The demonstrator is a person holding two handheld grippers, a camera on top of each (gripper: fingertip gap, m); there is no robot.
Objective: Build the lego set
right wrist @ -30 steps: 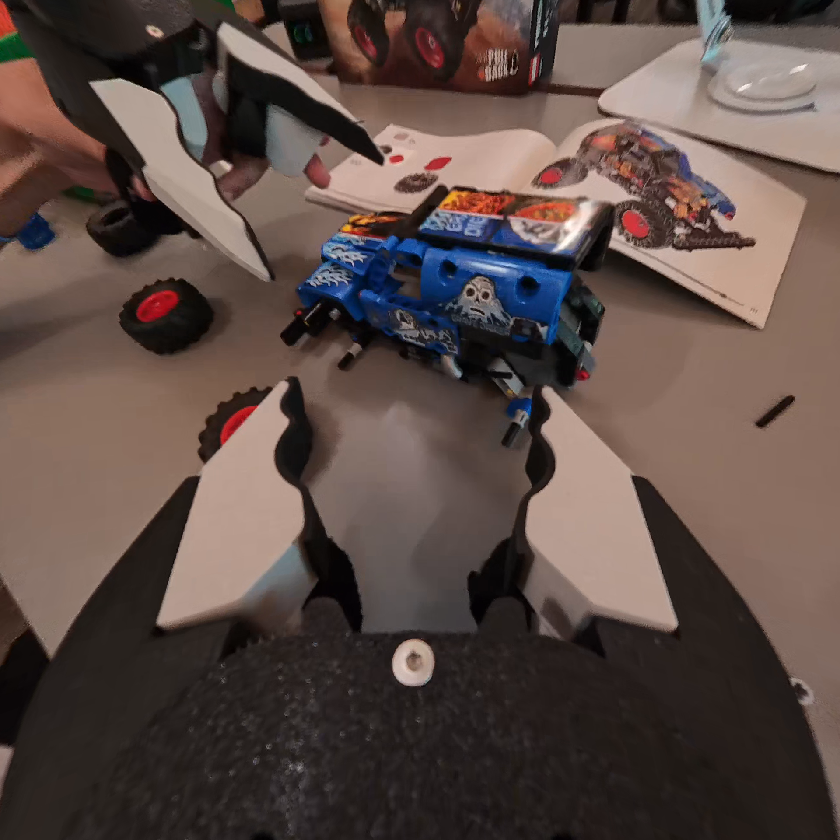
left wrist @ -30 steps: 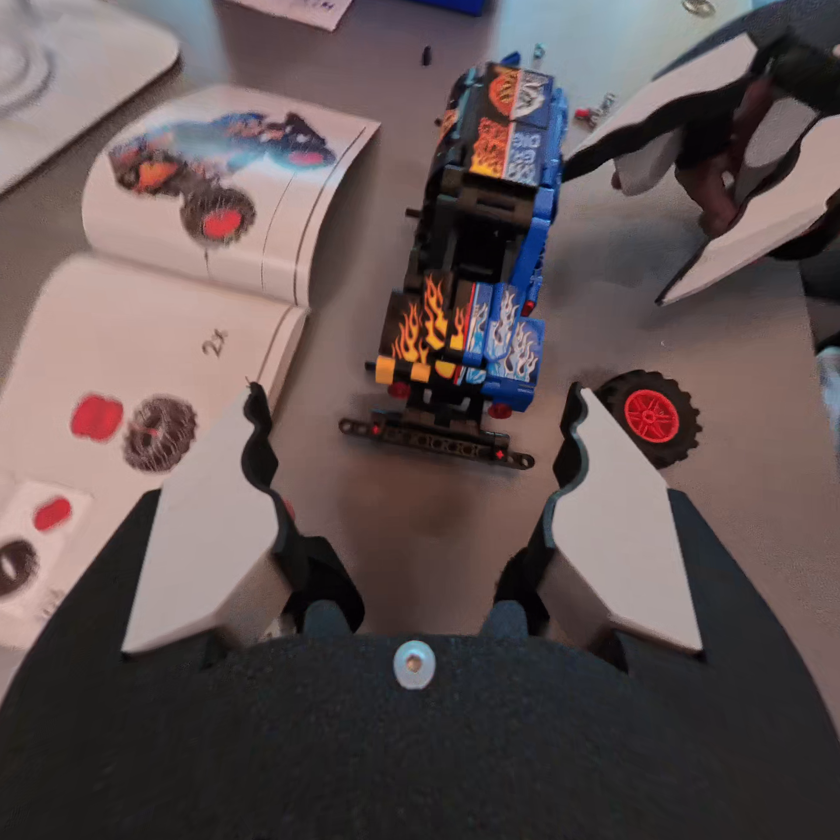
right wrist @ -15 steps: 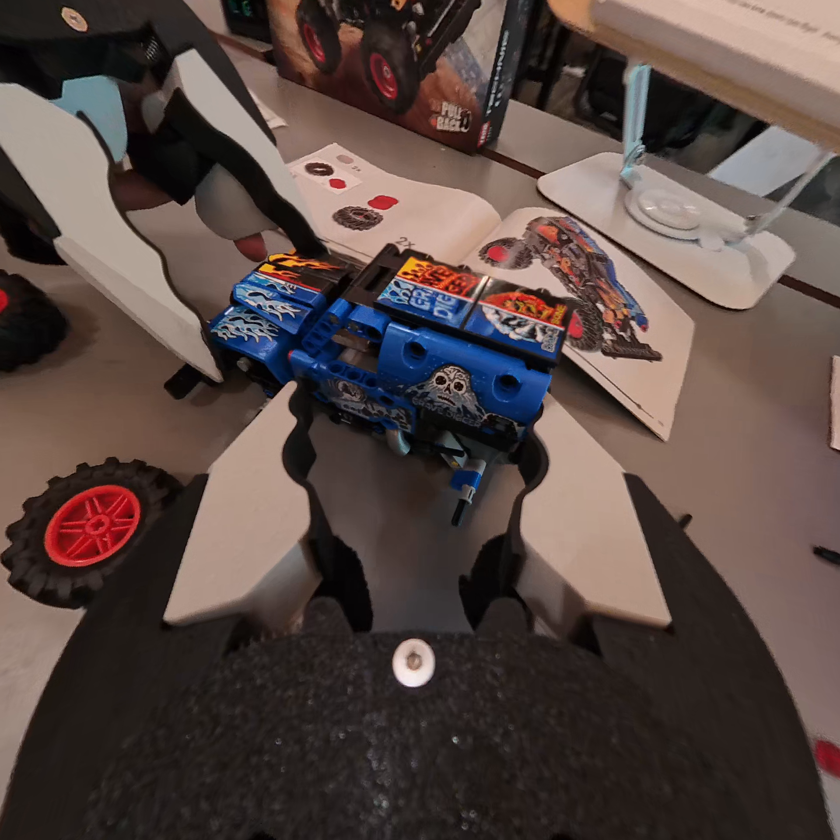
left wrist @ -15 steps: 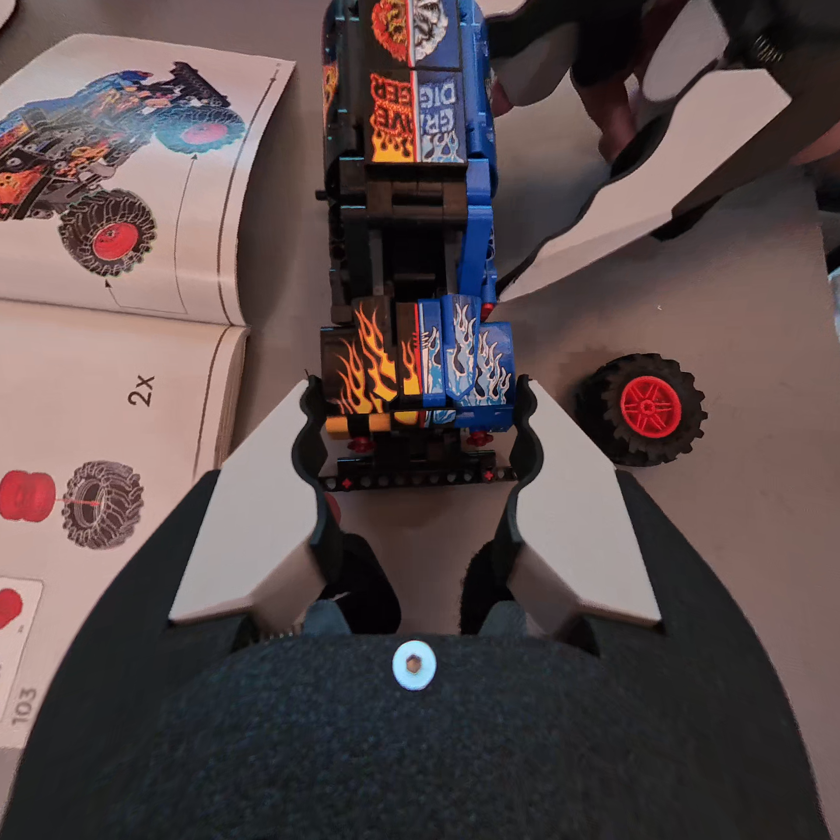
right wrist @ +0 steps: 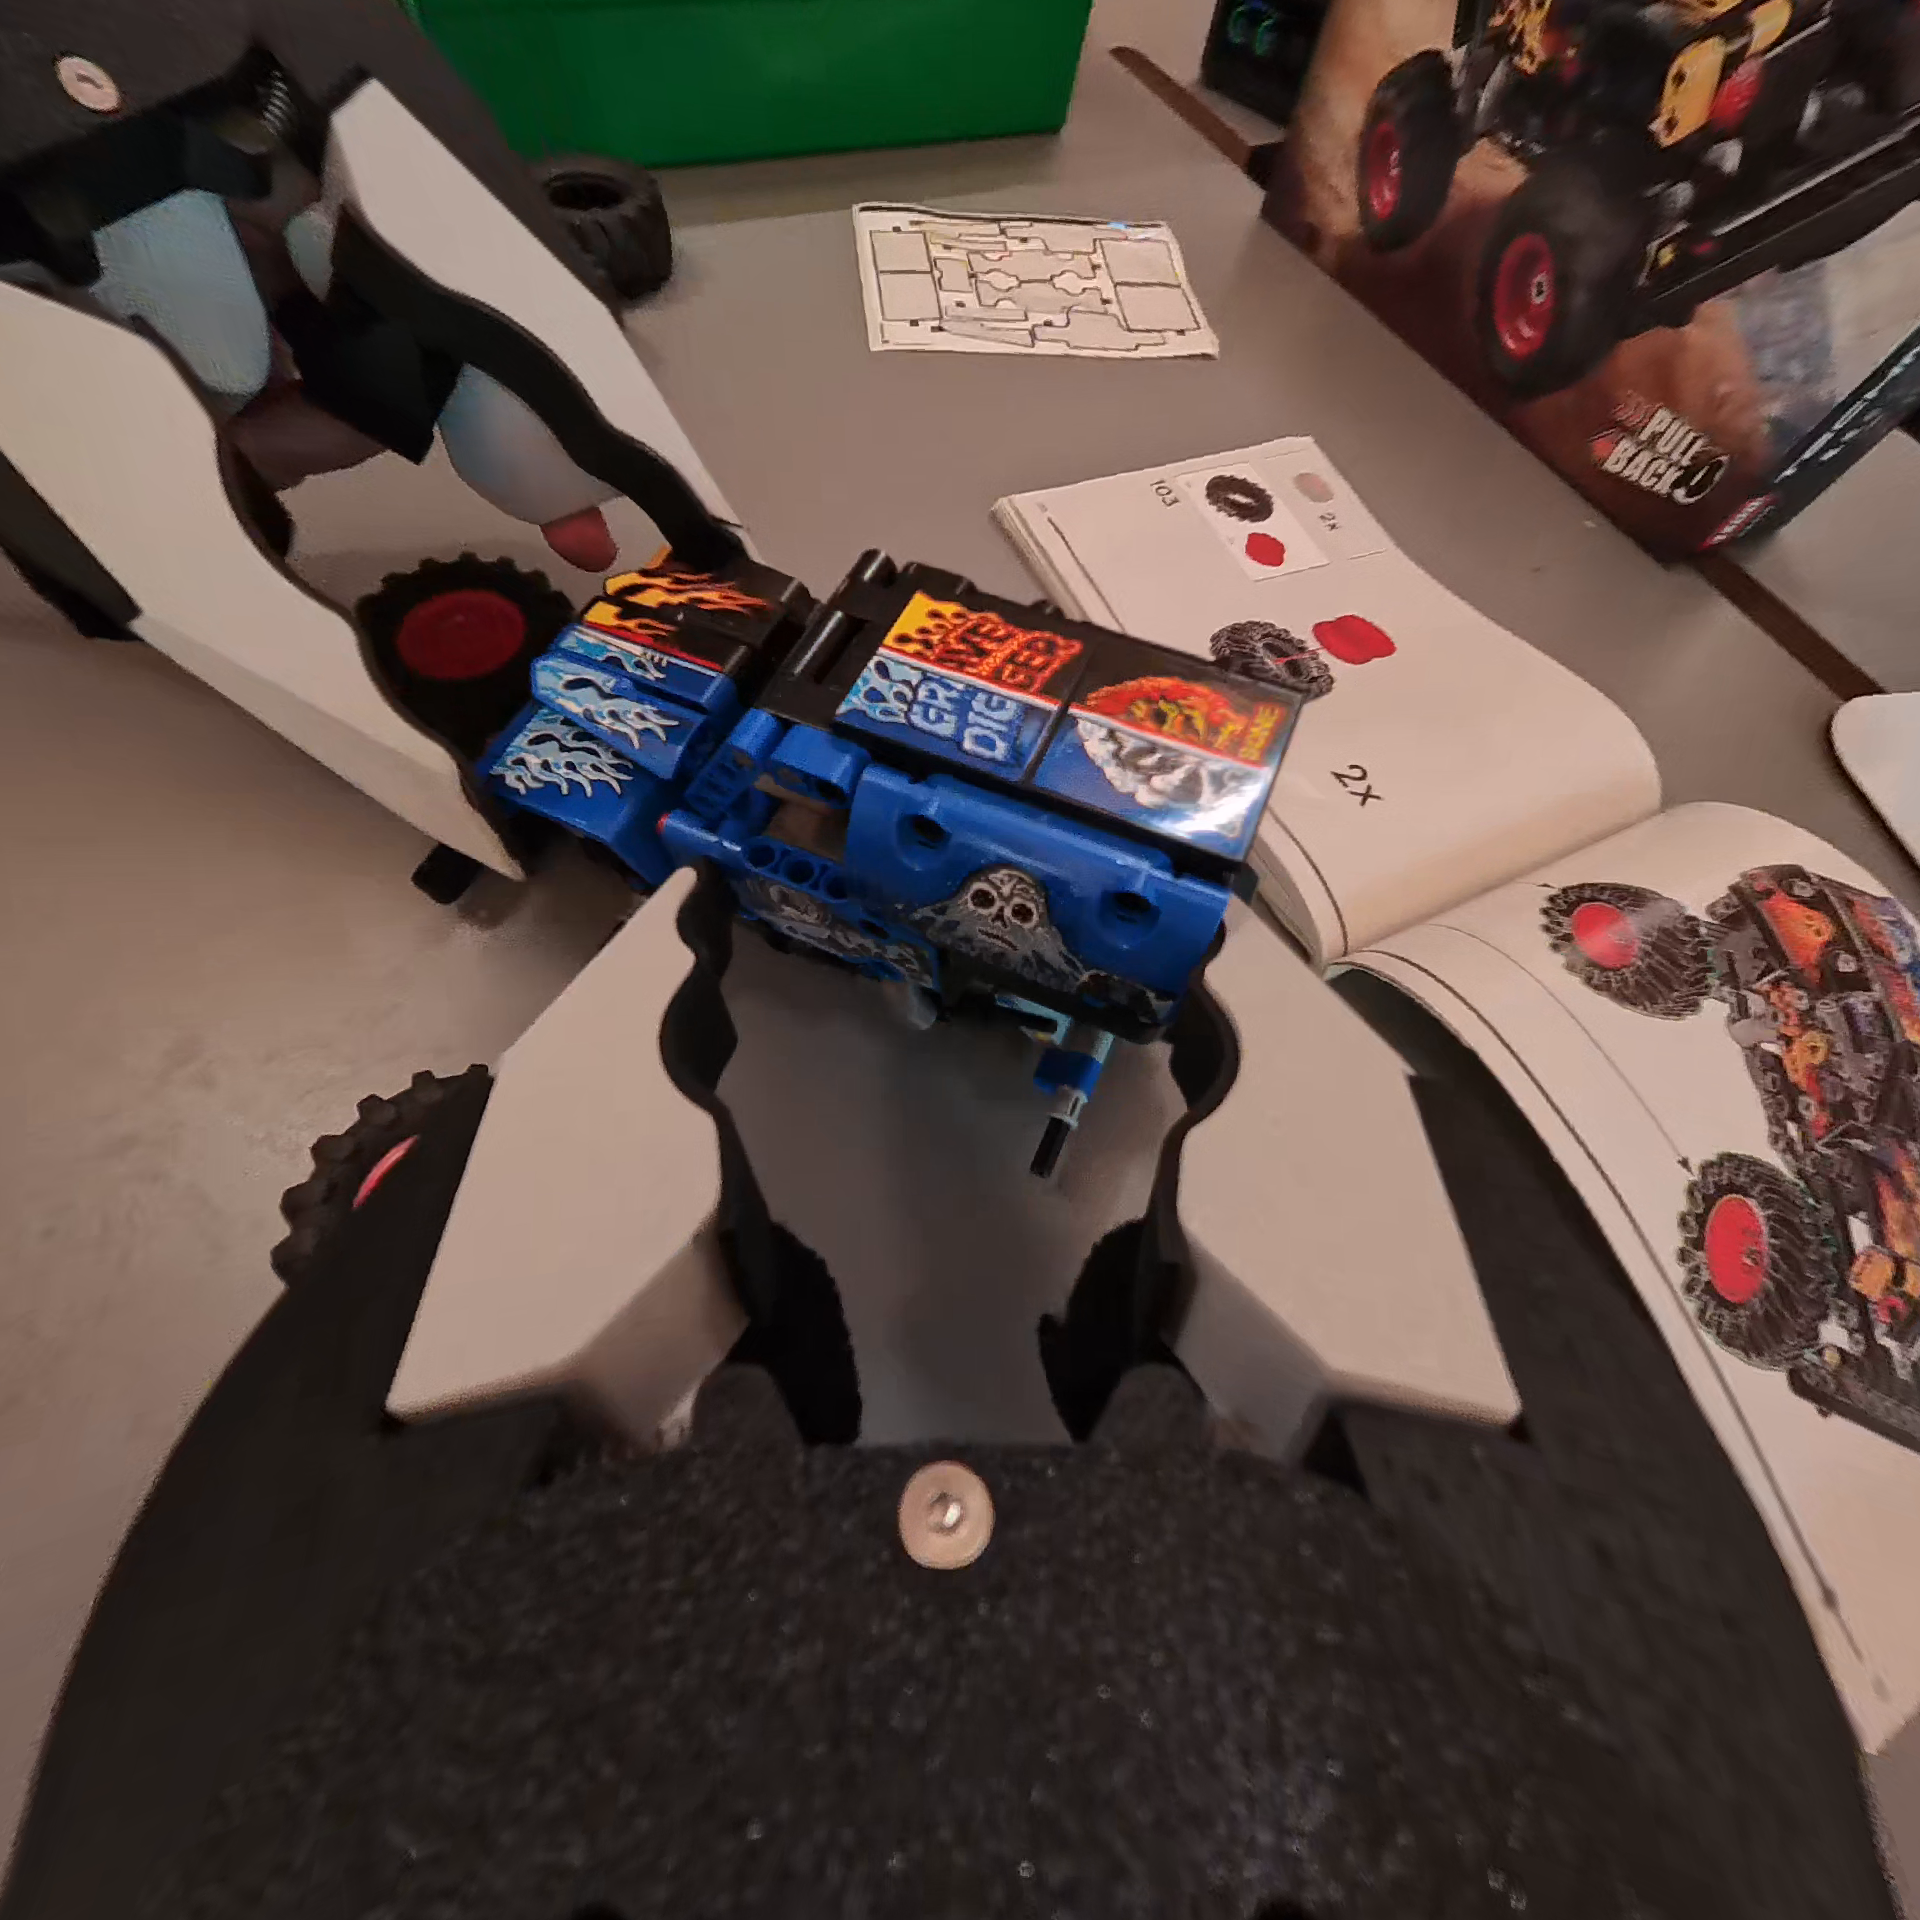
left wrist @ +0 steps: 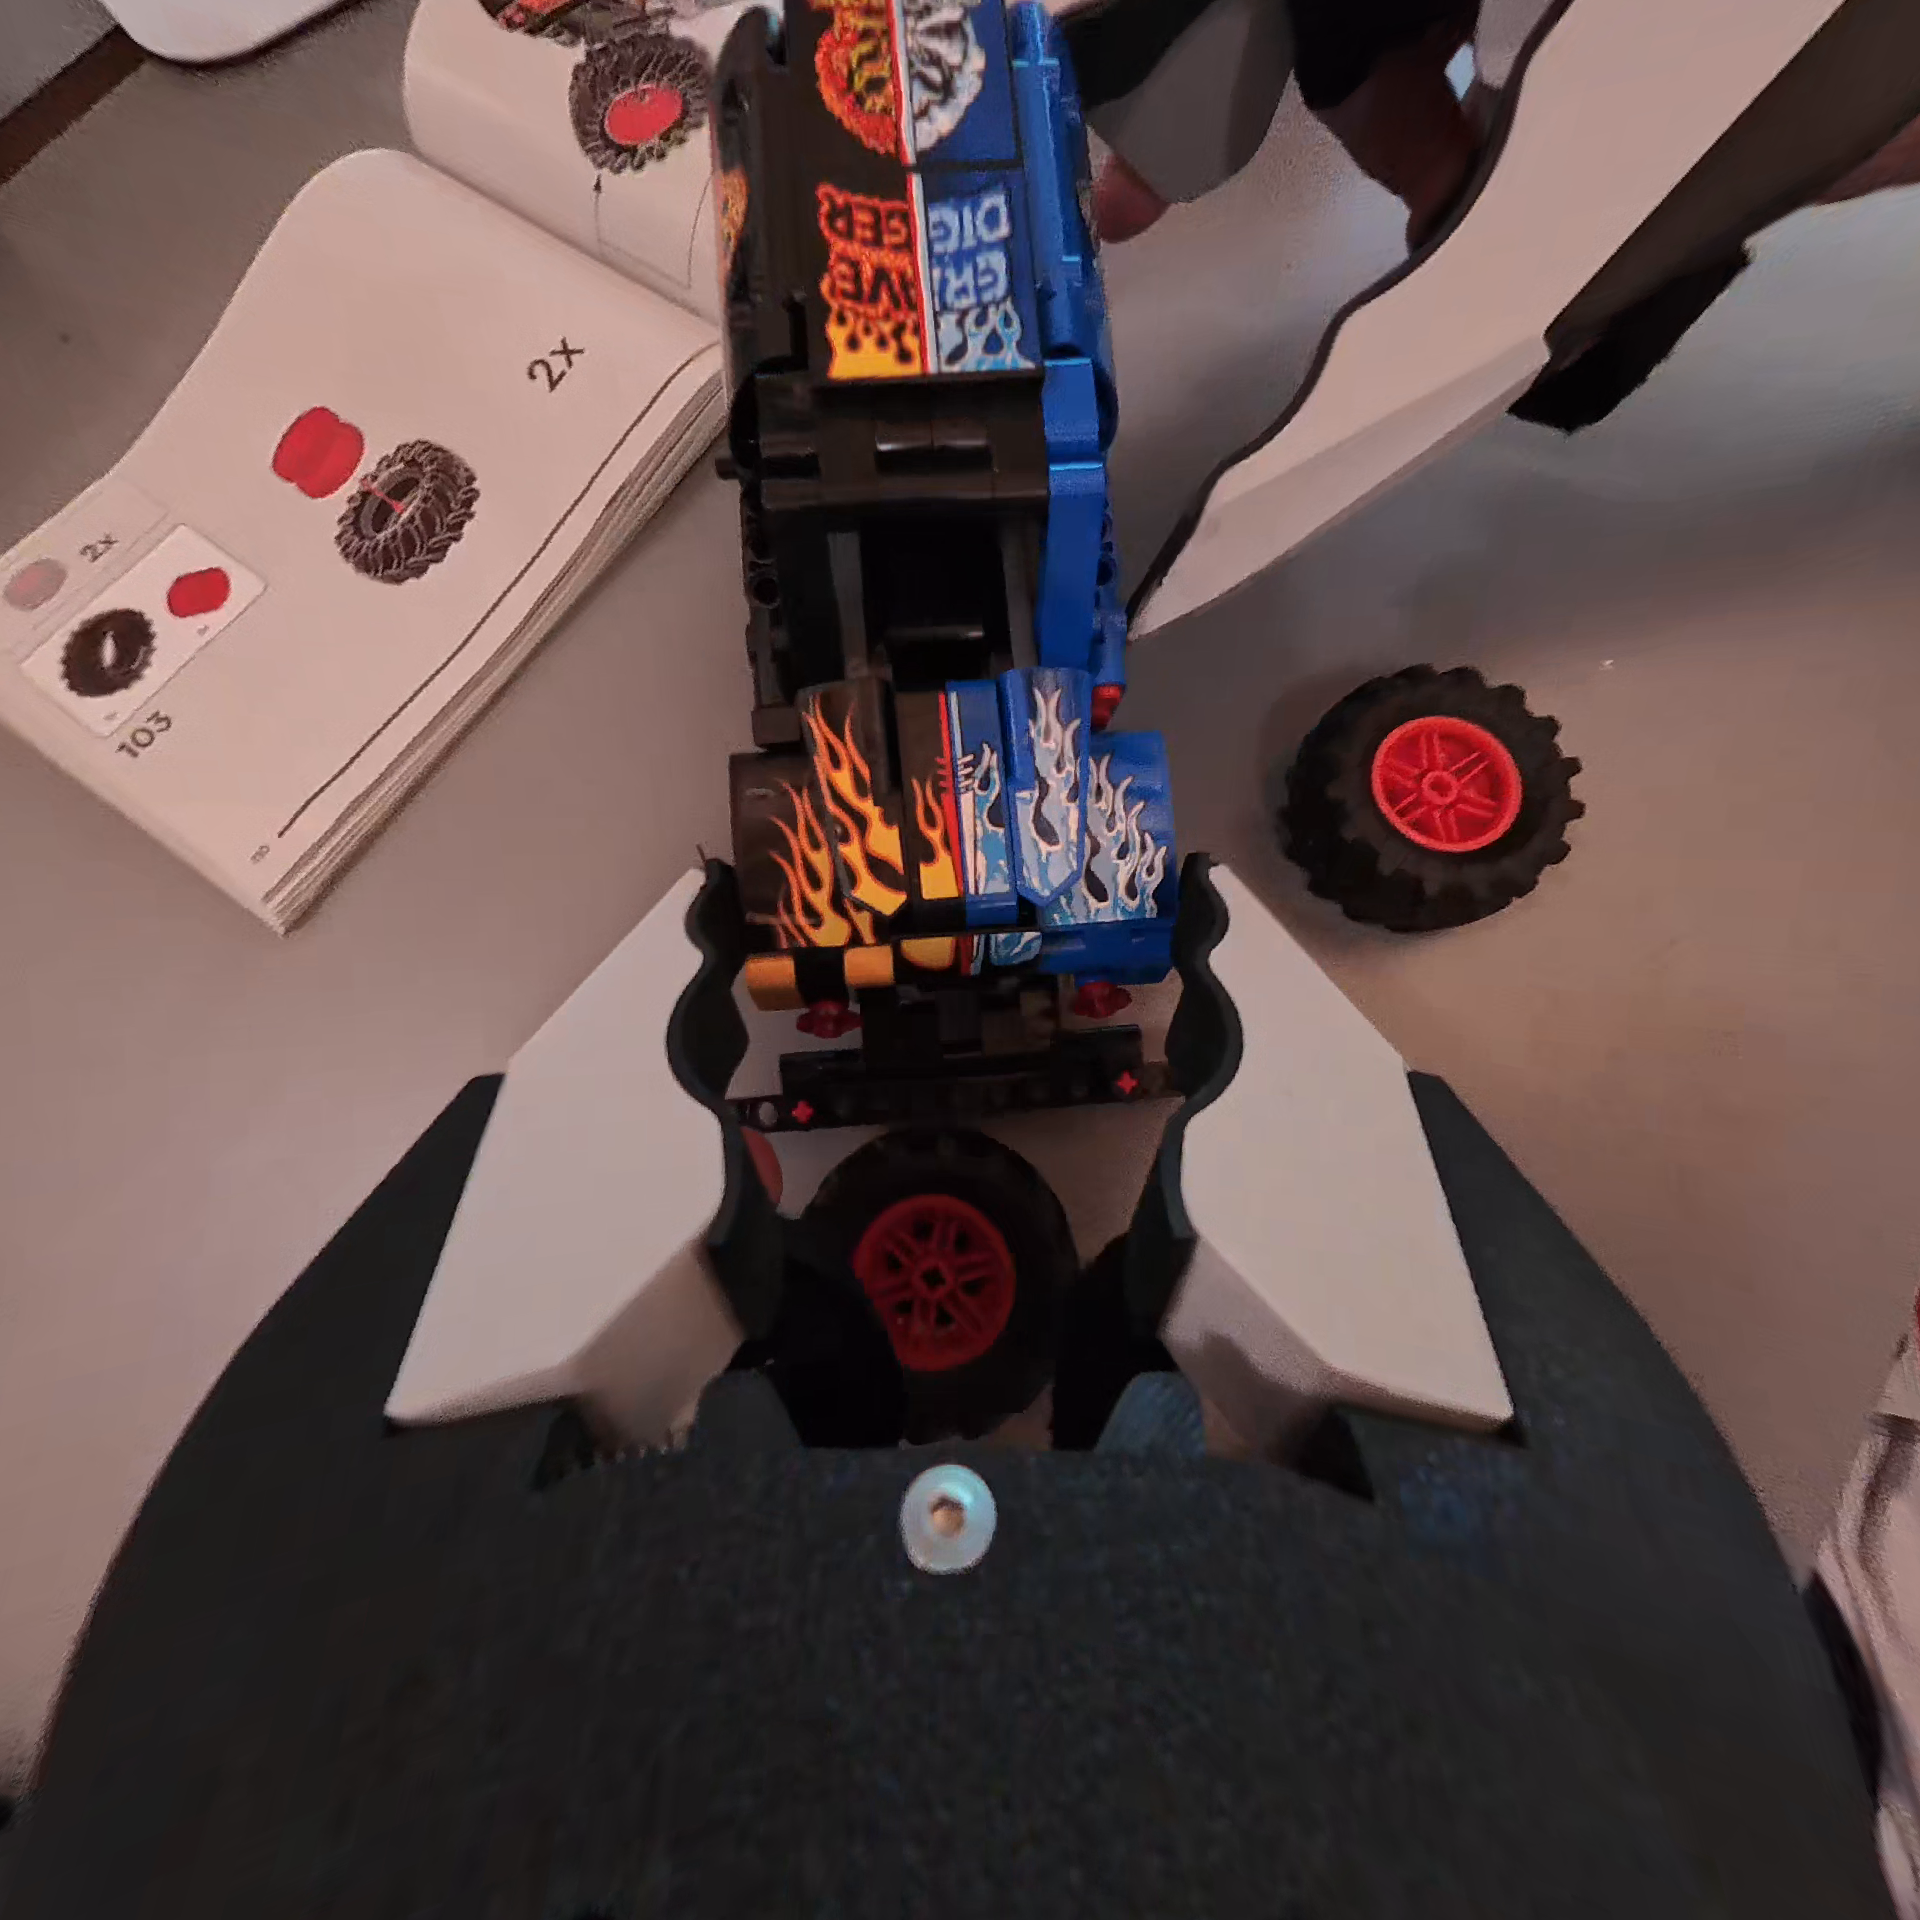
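Left wrist view shows your left gripper (left wrist: pixel 951 977) pinching the truck's (left wrist: pixel 914 520) hood on the table (left wrist: pixel 1558 1091), while your right gripper (right wrist: pixel 951 977) brackets its rear, contact unclear. You seem to be at the wheel-fitting step, so next fetch the loose wheel (left wrist: pixel 1439 795) lying just beside it

Blue-and-black truck (left wrist: pixel 925 582) with orange and white flames; black tyre (left wrist: pixel 1432 795), red hub.
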